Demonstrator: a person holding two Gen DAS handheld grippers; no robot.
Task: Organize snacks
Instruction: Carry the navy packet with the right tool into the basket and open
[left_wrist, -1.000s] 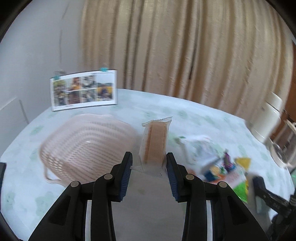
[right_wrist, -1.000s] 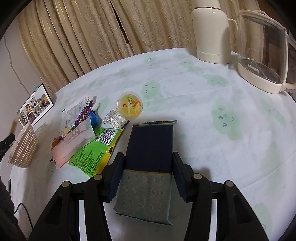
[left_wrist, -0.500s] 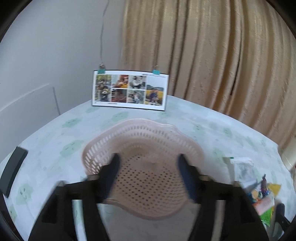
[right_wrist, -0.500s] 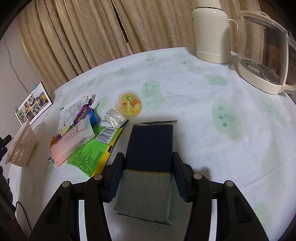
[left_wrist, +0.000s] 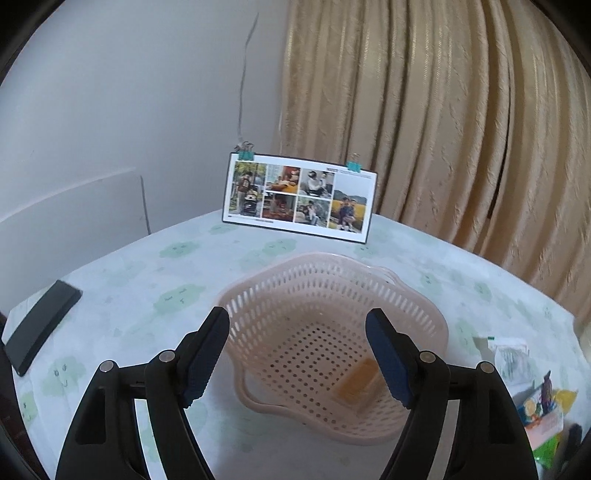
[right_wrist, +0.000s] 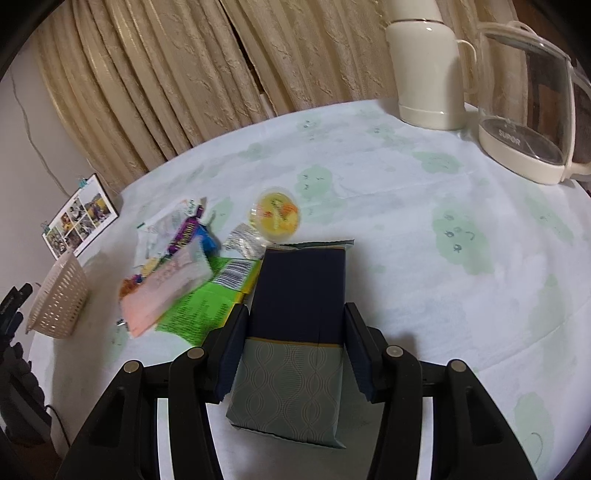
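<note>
My left gripper (left_wrist: 297, 354) hangs open just above the pink perforated basket (left_wrist: 280, 314). A clear-wrapped wafer pack (left_wrist: 360, 380) lies on the basket floor, free of the fingers. My right gripper (right_wrist: 295, 314) is shut on a dark blue packet (right_wrist: 301, 288) with a grey patterned lower end, low over the tablecloth. Left of it lie loose snacks: a pink packet (right_wrist: 166, 284), a green packet (right_wrist: 199, 310), a jelly cup (right_wrist: 277, 216), a silver wrapper (right_wrist: 243, 240) and a purple candy (right_wrist: 184, 232). The basket (right_wrist: 61, 299) shows at the far left of the right wrist view.
A photo card (left_wrist: 299, 197) stands behind the basket by the curtain. A black phone (left_wrist: 40, 325) lies at the table's left edge. A white thermos (right_wrist: 424, 70) and a glass kettle (right_wrist: 532, 110) stand at the far right.
My left gripper swung left over the basket, opened, and let the wafer pack drop inside. The right gripper has held still with the dark blue packet.
</note>
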